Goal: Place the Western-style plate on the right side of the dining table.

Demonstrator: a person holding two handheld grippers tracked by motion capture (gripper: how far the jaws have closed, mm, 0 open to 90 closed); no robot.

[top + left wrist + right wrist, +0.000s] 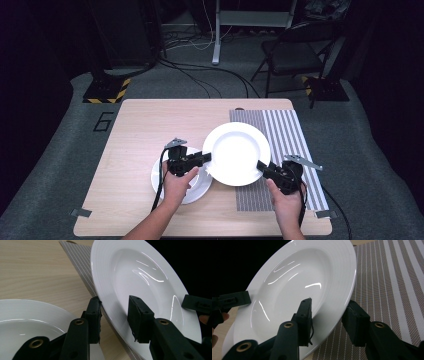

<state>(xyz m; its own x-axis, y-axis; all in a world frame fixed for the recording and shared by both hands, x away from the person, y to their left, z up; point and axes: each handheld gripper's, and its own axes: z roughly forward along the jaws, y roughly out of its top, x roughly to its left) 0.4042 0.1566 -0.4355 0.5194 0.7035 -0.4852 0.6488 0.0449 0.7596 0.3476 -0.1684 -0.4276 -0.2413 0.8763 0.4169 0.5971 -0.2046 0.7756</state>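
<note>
Wood of a pale grain forms the surface (135,130), which is seen across the middle of the high view. A grey striped placemat (290,135) is laid over its right part, reaching from the far edge to the near one. Above the mat's left border, just right of the frame's centre, a white deep plate (236,152) is held off the surface and tilted, gripped at two opposite points of its rim. A second white plate (192,192) is seen lying flat on the wood at lower left of the first, partly covered by the left hand (176,186).

The left tool (206,158) is clamped on the raised plate's left rim; in the left gripper view one jaw is set behind the rim and the other inside the bowl. The right tool (260,165) is clamped on the lower right rim, with one jaw inside the bowl and one beneath in the right gripper view. Whether the pads press fully cannot be told in either close view, though the plate is carried by them. The right hand (286,199) is seen at the lower right.
</note>
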